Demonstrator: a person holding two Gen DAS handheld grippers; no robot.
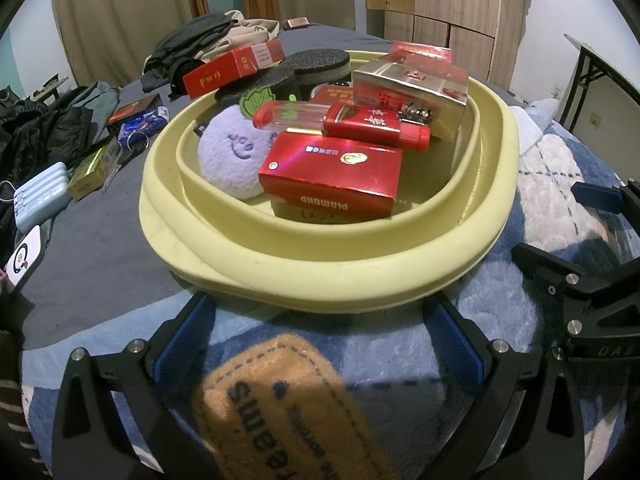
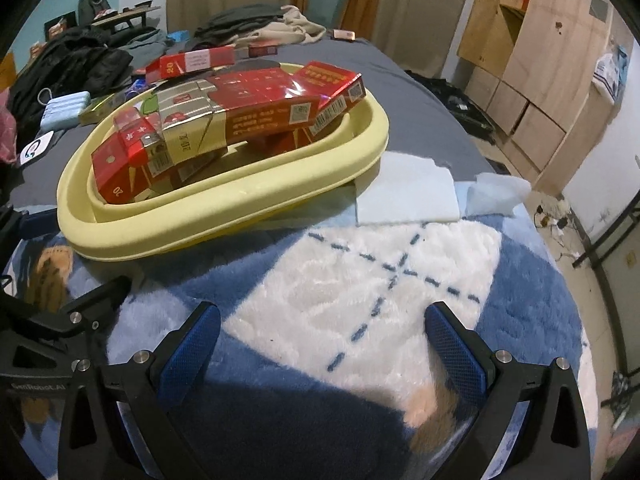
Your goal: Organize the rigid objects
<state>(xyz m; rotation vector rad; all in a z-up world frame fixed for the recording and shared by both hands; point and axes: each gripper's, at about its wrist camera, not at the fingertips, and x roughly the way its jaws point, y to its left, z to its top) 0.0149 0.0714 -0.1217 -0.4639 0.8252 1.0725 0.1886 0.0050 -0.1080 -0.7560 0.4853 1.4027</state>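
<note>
On the fluffy blue-and-white blanket (image 2: 360, 280), a pale yellow oval plastic basin (image 1: 328, 264) brims with shiny red cardboard boxes (image 1: 332, 176); left gripper (image 1: 320, 344) and right gripper (image 2: 322, 344) both gape, empty

both wrist views sit low over the blanket (image 2: 360, 280), facing the nearby yellow basin (image 1: 320, 272), left view closer.

The basin (image 1: 328, 264) is pale yellow. Inside it sit glossy red boxes (image 1: 332, 176), a silver-gold box (image 1: 416, 92), a lilac plush (image 1: 232, 152) (with a green leaf) and black speckled sponges (image 1: 316, 62). The blanket (image 2: 360, 280) is white and blue with dashed blue lines. The finger pads (image 2: 188, 356) are blue.
</note>
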